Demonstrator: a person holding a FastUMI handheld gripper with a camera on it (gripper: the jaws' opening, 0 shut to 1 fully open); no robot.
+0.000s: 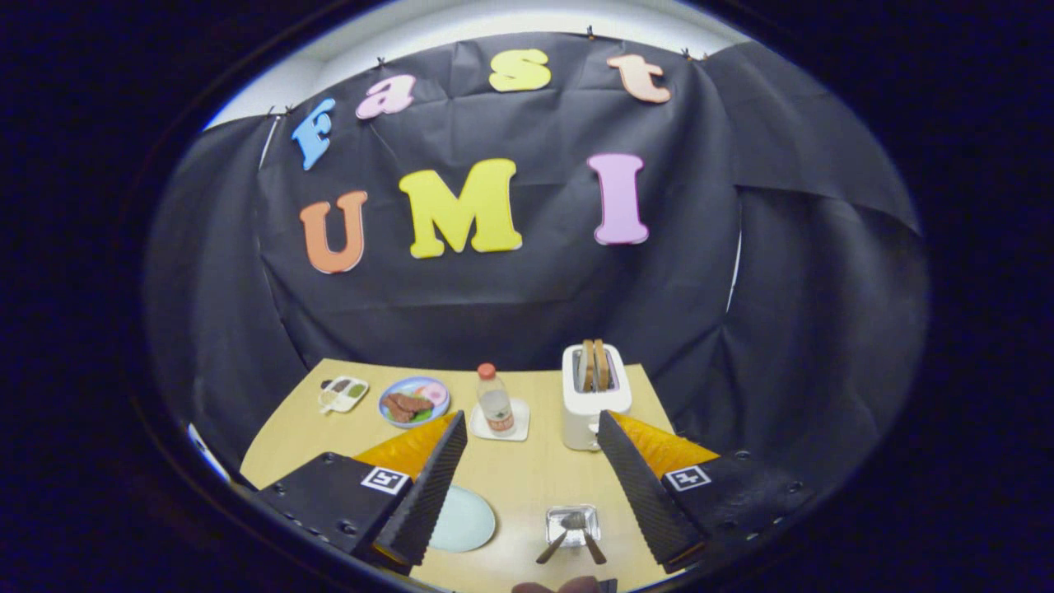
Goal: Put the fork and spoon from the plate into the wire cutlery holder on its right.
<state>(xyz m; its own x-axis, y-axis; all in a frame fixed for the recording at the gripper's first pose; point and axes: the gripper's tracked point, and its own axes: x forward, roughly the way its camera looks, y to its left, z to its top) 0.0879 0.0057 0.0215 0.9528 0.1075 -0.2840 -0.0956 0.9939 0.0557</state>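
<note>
- Gripper view, looking down on a tan table (527, 478): the wire cutlery holder (572, 525) sits between the two fingers and nearer the right one, a small square basket of shiny wire.
- Two dark utensils (which is the fork and which the spoon is too small to tell) stand in the holder: one (553, 545) leans out toward the left, the other (594, 547) toward the right, and a rounded head shows inside the basket.
- Pale blue-green plate (465, 520) lies just left of the holder, partly hidden behind the left finger; its visible part is bare.
- Gripper (533, 428) hangs above the table with its fingers spread wide and nothing between the ribbed black pads (428, 494); orange backing shows behind each pad, and each black finger mount carries a small square black-and-white marker.
- Beyond the fingertips, a clear bottle (496, 401) with a red cap stands on a small white square coaster; its label is too small to read.
- Right of the bottle stands a white toaster (594, 397) with two brown slices upright in its slots.
- Farther left sit a blue-rimmed plate of food (414, 401) and a small white divided dish (343, 394) beside it.
- Black cloth (527, 305) forms the wall behind the table.
</note>
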